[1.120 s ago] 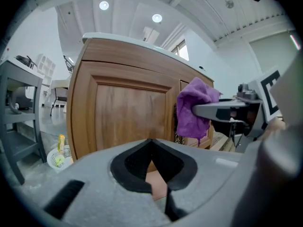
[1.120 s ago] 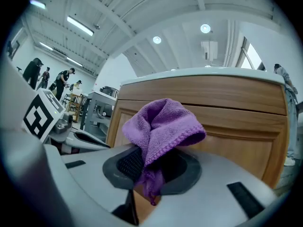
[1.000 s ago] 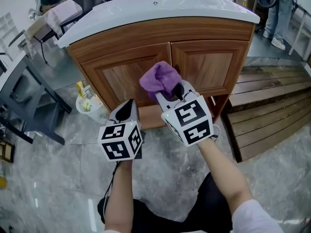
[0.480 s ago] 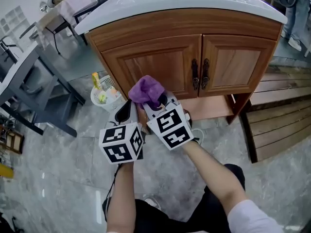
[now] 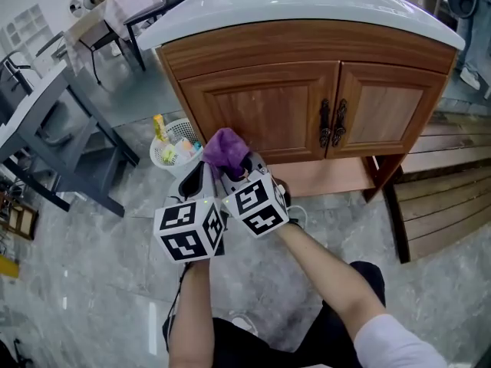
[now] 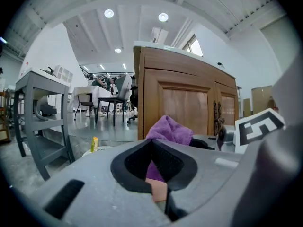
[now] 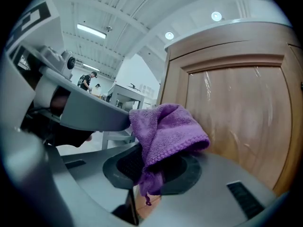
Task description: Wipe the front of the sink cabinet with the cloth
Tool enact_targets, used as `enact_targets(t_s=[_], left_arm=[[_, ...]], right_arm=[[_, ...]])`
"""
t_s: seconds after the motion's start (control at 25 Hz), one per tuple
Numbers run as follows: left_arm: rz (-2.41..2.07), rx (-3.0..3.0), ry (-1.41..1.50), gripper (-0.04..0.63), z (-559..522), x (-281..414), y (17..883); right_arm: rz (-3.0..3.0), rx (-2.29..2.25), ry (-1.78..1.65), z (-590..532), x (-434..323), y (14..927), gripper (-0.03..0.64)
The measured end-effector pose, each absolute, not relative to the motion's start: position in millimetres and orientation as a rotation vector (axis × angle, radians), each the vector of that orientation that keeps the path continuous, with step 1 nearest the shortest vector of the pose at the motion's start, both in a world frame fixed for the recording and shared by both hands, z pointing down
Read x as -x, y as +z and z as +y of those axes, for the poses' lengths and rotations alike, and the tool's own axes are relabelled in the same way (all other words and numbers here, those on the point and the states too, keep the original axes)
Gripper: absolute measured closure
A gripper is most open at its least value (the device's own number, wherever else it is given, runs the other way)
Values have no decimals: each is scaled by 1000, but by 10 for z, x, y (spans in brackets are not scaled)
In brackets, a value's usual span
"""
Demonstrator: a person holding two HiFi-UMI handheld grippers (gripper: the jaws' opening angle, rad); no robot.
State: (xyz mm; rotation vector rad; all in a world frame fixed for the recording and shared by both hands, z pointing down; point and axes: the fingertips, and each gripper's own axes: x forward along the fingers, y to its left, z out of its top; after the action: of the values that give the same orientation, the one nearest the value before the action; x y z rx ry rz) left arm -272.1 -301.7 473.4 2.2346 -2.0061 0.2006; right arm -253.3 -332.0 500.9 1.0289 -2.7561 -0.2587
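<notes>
Purple terry cloth slid left along the wooden cabinet door, pinched by the right hand-held gripper with its bunch out front for wiping. Left hand-held gripper is pressed together, empty, just tagging along.

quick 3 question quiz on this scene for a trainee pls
1. True or false: the left tongs hold the purple cloth.
2. The cloth is nearest which part of the cabinet? A. left door B. right door C. white sink top
3. What is mounted at the middle of the cabinet front?
Key: 1 false, the right tongs are shut on it; the left tongs are shut and empty. 2 A. 3 two dark handles.
</notes>
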Motion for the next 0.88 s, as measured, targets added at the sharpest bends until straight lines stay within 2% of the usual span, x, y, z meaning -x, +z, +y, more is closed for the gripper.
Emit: enact_targets(t_s=[0.32,0.88], left_arm=[[-1965,-2276,186,591,-3095,2511,4704],[-1854,-2380,210,591,-3187,1718,4720]], right_arm=[[-2683,-1098,-313,-3396,2151,5017,543],[-2607,-1261,-337,-3447,1174,4945,543]])
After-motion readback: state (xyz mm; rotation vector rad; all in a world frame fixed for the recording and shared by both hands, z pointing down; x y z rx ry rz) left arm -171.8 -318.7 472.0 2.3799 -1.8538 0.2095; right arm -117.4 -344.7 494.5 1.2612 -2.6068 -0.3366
